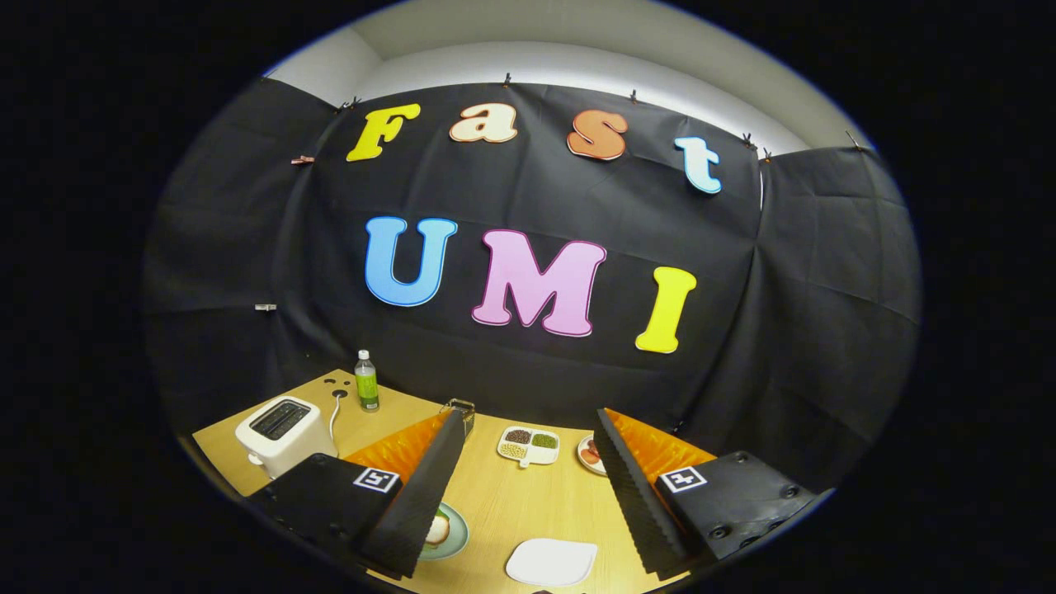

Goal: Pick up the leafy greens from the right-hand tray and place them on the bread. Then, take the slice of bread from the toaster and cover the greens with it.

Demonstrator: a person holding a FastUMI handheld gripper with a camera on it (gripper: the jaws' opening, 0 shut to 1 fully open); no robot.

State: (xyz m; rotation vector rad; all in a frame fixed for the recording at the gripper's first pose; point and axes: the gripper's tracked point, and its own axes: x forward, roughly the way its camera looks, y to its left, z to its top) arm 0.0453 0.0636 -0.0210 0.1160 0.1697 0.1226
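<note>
Gripper (528,487) held above the wooden table (495,503), looking down and across it toward the black cloth wall. The 2 fingers are spread wide — nothing between them but bare tabletop and the dishes beyond. Left finger (417,503) and right finger (635,495) each show a ribbed black inner face and an orange outer side.

White toaster (279,433) stands at the far left of the table, left of the left finger; its top slots look dark and I cannot tell whether a slice of bread sits in them. Its white cord (334,417) runs toward the back of the table. A small bottle (366,381) with a green label stands upright just right of the cord, near the wall.

A green plate (450,532) lies near, partly hidden behind the left finger; on it a pale round piece, apparently the bread (437,528), edge only visible. A blank white rectangular plate (551,561) lies near, between the fingers.

Farther off, between the fingertips: a white divided dish (528,446) with 3 compartments holding dark, pale and green contents. To its right, just touching the line of the right finger, a small round plate (590,454) with reddish pieces, half hidden. Leafy greens — cannot make them out; the right-hand tray is hidden behind the right finger.
</note>
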